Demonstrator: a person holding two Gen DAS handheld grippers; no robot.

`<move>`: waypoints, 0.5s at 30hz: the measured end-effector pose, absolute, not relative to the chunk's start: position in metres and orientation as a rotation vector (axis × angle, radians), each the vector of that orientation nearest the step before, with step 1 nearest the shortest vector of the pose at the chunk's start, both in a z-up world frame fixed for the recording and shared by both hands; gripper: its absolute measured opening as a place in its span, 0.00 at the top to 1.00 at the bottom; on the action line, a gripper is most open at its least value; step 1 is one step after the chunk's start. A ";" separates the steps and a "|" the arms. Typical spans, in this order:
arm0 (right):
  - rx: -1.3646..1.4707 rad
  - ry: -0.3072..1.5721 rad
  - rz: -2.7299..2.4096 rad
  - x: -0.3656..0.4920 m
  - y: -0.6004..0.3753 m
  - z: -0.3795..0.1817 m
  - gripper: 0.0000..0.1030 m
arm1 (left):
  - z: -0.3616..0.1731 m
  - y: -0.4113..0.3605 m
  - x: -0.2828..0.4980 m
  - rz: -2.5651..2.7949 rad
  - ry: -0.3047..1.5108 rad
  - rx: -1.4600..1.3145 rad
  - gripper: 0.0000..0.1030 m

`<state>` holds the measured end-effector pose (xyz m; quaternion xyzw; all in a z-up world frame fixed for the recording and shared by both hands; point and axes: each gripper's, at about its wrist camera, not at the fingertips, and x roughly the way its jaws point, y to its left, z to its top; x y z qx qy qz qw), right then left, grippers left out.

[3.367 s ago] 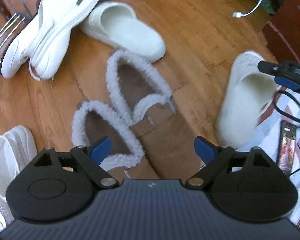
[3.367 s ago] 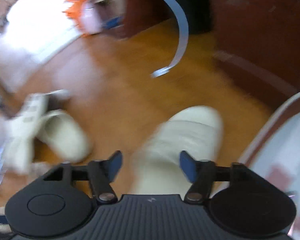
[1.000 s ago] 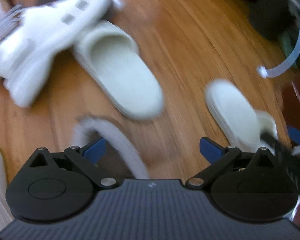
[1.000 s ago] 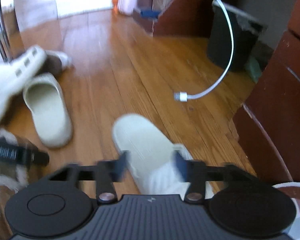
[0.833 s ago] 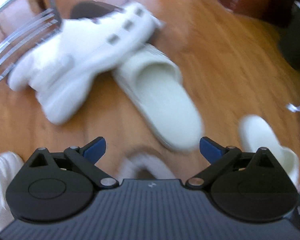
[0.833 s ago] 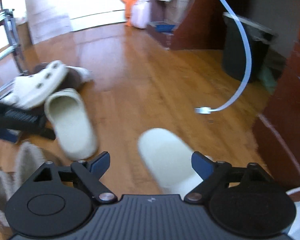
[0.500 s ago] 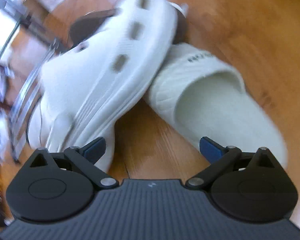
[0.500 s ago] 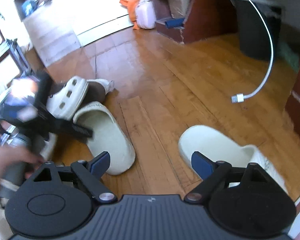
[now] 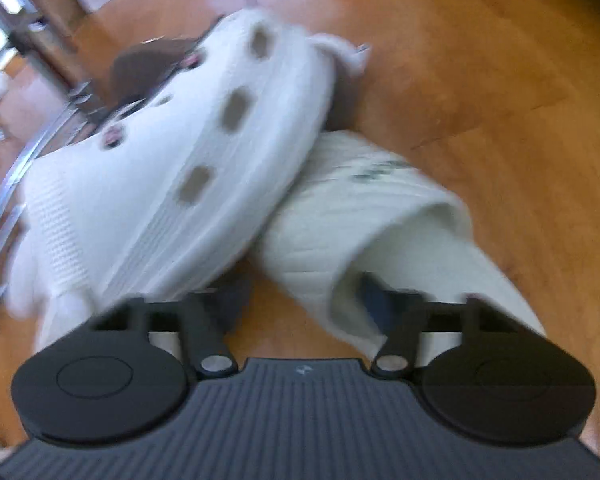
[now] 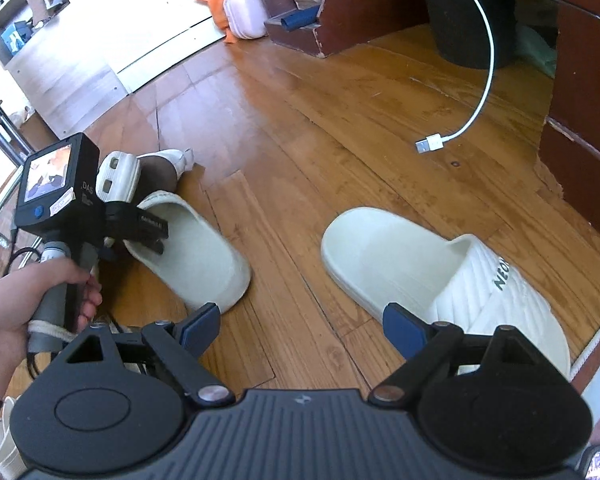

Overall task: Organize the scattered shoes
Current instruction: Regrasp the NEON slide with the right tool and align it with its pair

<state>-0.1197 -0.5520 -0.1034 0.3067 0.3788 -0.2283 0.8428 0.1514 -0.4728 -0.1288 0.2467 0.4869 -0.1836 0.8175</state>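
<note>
Whole left wrist view is motion-smeared, so the left gripper (image 9: 300, 308) fingertips are just dark blurs and I can't tell if they're touching the cream slide (image 9: 364, 232) or only straddling its strap. The lettering on that strap is unreadable. The white clog (image 9: 188, 184) covers the slide's toe and most of a brown shoe (image 9: 148, 60) behind it. From the right wrist view, the left gripper's body hides the clog's back half, and the other slide (image 10: 440, 272) has its toe tucked behind the right gripper (image 10: 300, 326).
</note>
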 end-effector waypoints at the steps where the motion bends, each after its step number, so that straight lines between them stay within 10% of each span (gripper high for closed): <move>1: 0.646 0.798 -0.481 -0.120 -0.552 -0.103 0.13 | -0.129 -0.472 0.152 -0.397 1.033 0.515 0.75; 15: 0.722 0.777 -0.579 -0.150 -0.583 -0.095 0.13 | -0.065 -0.472 0.103 -0.688 1.025 0.308 0.92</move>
